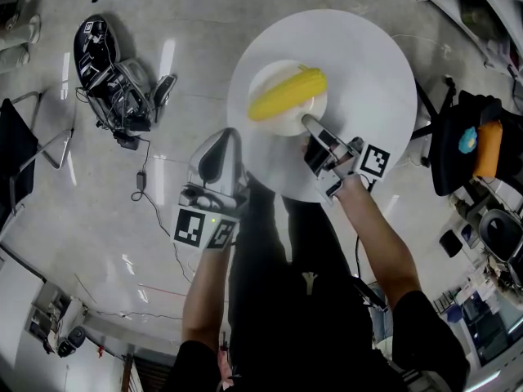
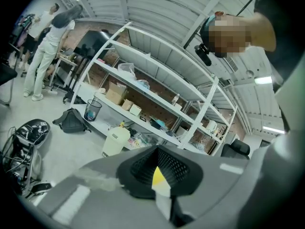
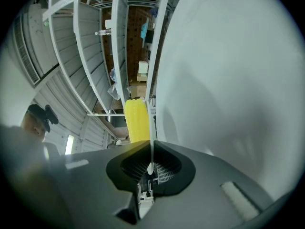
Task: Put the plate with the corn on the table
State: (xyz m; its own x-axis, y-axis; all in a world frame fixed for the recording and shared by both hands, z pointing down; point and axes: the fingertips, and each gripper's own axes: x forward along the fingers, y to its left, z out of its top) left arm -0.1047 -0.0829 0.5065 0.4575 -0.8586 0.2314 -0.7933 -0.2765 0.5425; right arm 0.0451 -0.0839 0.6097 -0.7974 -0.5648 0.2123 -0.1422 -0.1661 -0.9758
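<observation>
A white plate [image 1: 278, 126] carrying a yellow corn cob [image 1: 288, 93] is over the near part of the round white table [image 1: 368, 72]. My right gripper [image 1: 309, 123] is shut on the plate's near rim. In the right gripper view the picture is rolled sideways: the thin rim [image 3: 151, 137] runs into the jaws of the right gripper [image 3: 150, 168], with the corn [image 3: 136, 120] on one side and the table top [image 3: 228, 80] on the other. Whether the plate rests on the table I cannot tell. My left gripper [image 1: 225, 139] hangs at the table's near-left edge, jaws together, holding nothing [image 2: 159, 182].
A black bag with cables [image 1: 106, 64] lies on the floor at the left. A dark chair [image 1: 466, 141] with an orange thing on it stands right of the table. White shelving [image 2: 157, 89], a white canister [image 2: 116, 140] and a standing person [image 2: 45, 51] are beyond.
</observation>
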